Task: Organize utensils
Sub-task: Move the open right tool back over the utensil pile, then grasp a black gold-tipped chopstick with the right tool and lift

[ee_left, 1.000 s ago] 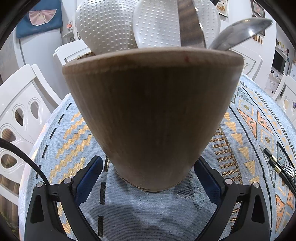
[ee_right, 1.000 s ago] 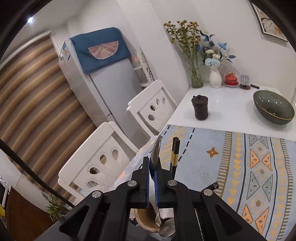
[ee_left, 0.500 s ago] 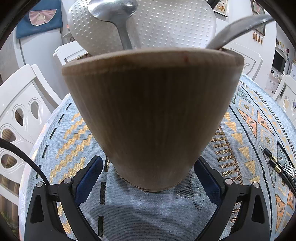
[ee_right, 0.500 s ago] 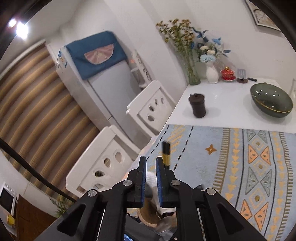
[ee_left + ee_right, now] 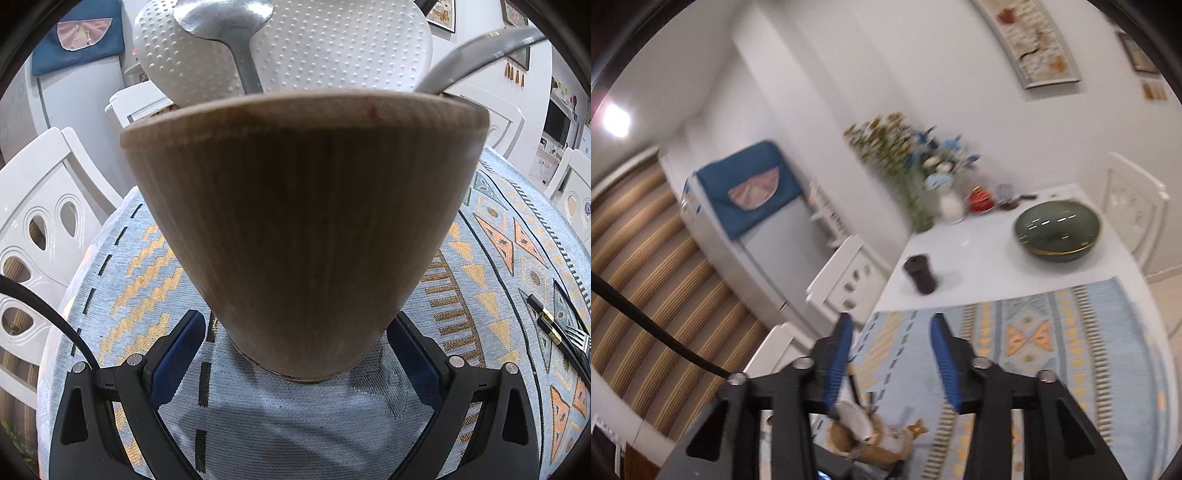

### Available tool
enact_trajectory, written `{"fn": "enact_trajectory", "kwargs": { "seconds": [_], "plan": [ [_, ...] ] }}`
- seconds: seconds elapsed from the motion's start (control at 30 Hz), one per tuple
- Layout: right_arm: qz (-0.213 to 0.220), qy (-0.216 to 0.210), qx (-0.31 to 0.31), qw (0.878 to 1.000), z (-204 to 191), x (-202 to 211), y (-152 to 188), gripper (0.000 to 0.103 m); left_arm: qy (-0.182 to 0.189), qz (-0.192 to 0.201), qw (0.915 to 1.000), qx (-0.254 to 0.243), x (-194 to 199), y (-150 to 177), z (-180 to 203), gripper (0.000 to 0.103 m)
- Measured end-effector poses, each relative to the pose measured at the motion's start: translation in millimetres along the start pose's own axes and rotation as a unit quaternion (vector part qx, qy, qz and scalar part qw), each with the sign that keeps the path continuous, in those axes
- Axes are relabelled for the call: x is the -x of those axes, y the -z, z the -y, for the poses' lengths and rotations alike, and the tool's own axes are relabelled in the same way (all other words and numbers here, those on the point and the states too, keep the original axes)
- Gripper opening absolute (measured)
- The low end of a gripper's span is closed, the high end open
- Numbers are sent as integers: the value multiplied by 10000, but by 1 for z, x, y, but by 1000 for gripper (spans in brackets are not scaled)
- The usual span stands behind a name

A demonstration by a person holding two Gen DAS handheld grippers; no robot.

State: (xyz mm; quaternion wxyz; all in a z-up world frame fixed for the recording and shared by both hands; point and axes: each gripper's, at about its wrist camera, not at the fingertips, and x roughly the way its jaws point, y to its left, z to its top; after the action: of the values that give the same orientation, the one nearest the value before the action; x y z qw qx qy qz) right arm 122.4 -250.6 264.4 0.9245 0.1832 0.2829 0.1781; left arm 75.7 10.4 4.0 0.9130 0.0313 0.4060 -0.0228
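Observation:
A wooden utensil holder (image 5: pixel 303 221) fills the left wrist view, standing on the patterned cloth (image 5: pixel 122 280). My left gripper (image 5: pixel 295 319) straddles its base, blue pads against its lower sides. Out of it stick white dotted paddles (image 5: pixel 332 48), a metal spoon (image 5: pixel 225 22) bowl up, and another metal handle (image 5: pixel 480 51). Black chopsticks (image 5: pixel 546 321) and a fork (image 5: pixel 580 343) lie on the cloth to the right. My right gripper (image 5: pixel 891 319) hangs high above the table; its jaws have just been opening and nothing is between them. The holder (image 5: pixel 871 439) shows blurred below it.
White chairs (image 5: pixel 40 221) stand around the table. On the bare white tabletop beyond the cloth are a dark lidded jar (image 5: pixel 919 275), a green bowl (image 5: pixel 1056 229) and vases of flowers (image 5: pixel 923 177). A fridge (image 5: pixel 757 229) stands at the back left.
The right gripper let go of the metal spoon, which now stands in the holder, then rose, swung away and opened. The left gripper and the holder have not moved.

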Motion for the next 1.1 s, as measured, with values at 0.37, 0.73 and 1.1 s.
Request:
{"fn": "enact_trajectory", "kwargs": {
  "seconds": [0.37, 0.73, 1.1],
  "plan": [
    [-960, 1531, -748, 9807, 106, 41, 58, 48, -18, -48, 10000, -33, -5, 0, -1, 100],
    [-2743, 1686, -1308, 9377, 148, -10, 153, 35, -64, -62, 9999, -83, -6, -1, 5, 100],
    [-4018, 1460, 13, 9040, 121, -93, 201, 11, -55, -63, 9999, -77, -7, 0, 5, 100]
  ]
}}
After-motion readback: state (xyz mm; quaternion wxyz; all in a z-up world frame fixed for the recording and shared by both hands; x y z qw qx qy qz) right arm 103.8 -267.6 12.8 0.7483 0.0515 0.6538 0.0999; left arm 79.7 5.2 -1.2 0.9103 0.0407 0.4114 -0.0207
